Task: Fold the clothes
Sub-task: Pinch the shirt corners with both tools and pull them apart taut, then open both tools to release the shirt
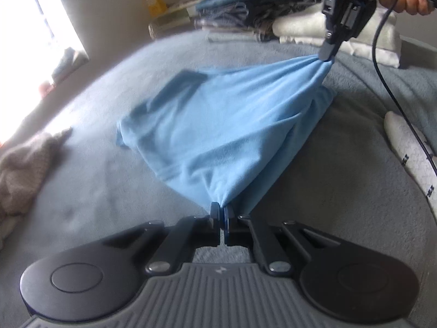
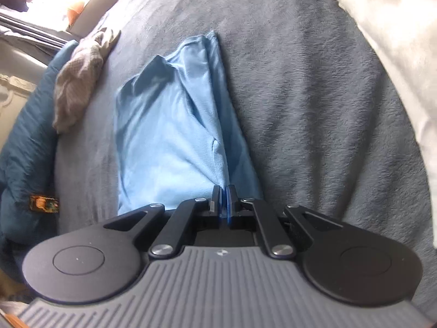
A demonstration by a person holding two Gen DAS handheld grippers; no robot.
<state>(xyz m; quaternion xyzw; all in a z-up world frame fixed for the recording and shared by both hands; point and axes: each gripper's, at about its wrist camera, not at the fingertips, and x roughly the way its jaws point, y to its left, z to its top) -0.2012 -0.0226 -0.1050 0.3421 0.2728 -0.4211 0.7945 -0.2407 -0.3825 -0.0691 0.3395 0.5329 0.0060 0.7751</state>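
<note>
A light blue garment [image 1: 218, 125] is stretched over the grey blanket [image 1: 109, 191] on a bed. My left gripper [image 1: 220, 210] is shut on its near corner, where the cloth bunches between the pads. At the upper right of the left wrist view, my right gripper [image 1: 327, 54] is shut on the opposite corner and lifts it off the blanket. The right wrist view shows the blue garment [image 2: 169, 125] running away from the right gripper [image 2: 224, 191], with a fold of cloth pinched between the shut pads.
A beige knitted garment [image 1: 24, 164] lies crumpled at the left of the bed. Folded clothes [image 1: 245, 11] and white cloth [image 1: 308, 27] are stacked at the far side. A white patterned sock [image 1: 409, 153] lies at the right. A black cable [image 1: 382, 63] hangs from the right gripper.
</note>
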